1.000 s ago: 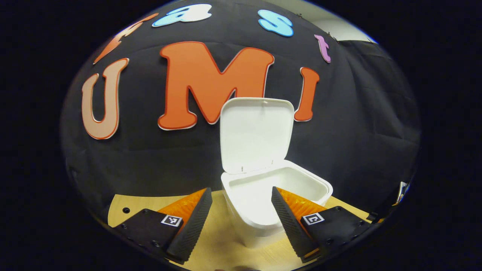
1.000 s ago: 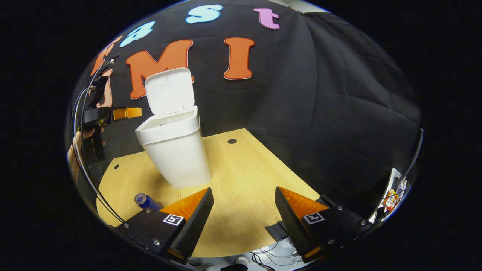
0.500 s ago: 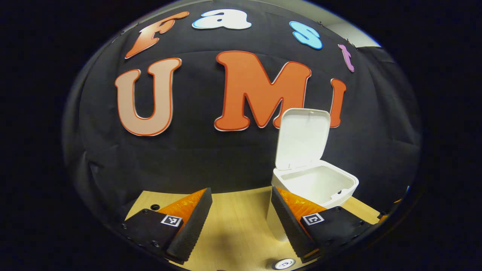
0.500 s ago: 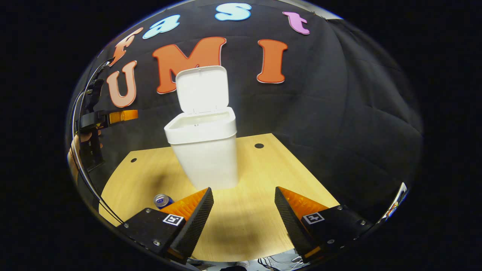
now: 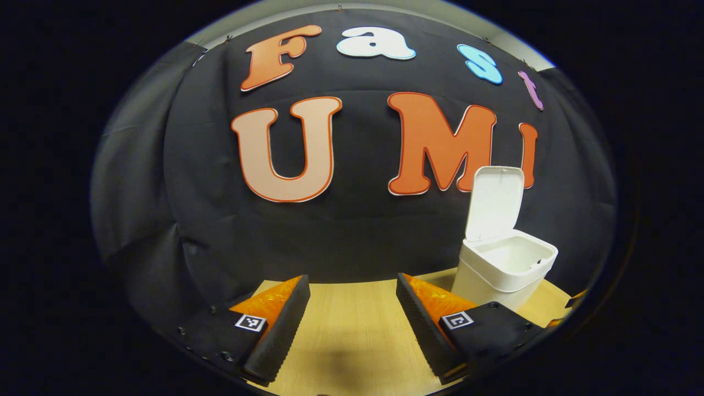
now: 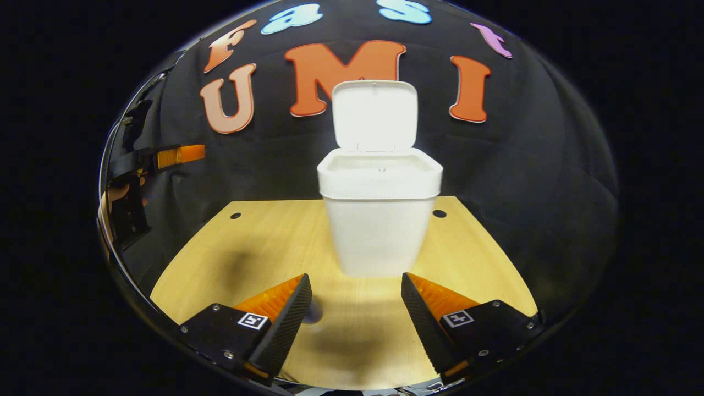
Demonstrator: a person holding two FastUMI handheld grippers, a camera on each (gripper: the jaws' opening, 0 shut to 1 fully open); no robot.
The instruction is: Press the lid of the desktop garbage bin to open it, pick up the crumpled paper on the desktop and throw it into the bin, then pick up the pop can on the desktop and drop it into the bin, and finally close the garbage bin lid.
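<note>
The white garbage bin [image 6: 379,231] stands on the wooden table [image 6: 247,247] with its lid [image 6: 374,115] upright and open. In the right gripper view it is dead ahead, a short way beyond my open right gripper [image 6: 355,319]. A sliver of the pop can [image 6: 314,311] peeks out behind that gripper's left finger. In the left gripper view the bin [image 5: 506,269] stands off to the right, its lid [image 5: 494,201] raised. My left gripper [image 5: 352,324] is open and empty above the table. The left gripper [image 6: 165,157] also shows at the far left of the right gripper view, held high by a hand [image 6: 113,195].
Two small round holes [image 6: 235,215] [image 6: 439,213] mark the table's back corners. The black cloth wall [image 5: 352,242] rises right behind the table. Bare tabletop [image 5: 352,330] lies under the left gripper.
The left gripper has swung left, away from the bin, which slid to the right of its view. The right gripper turned toward the bin, now centred; the can slipped behind its left finger.
</note>
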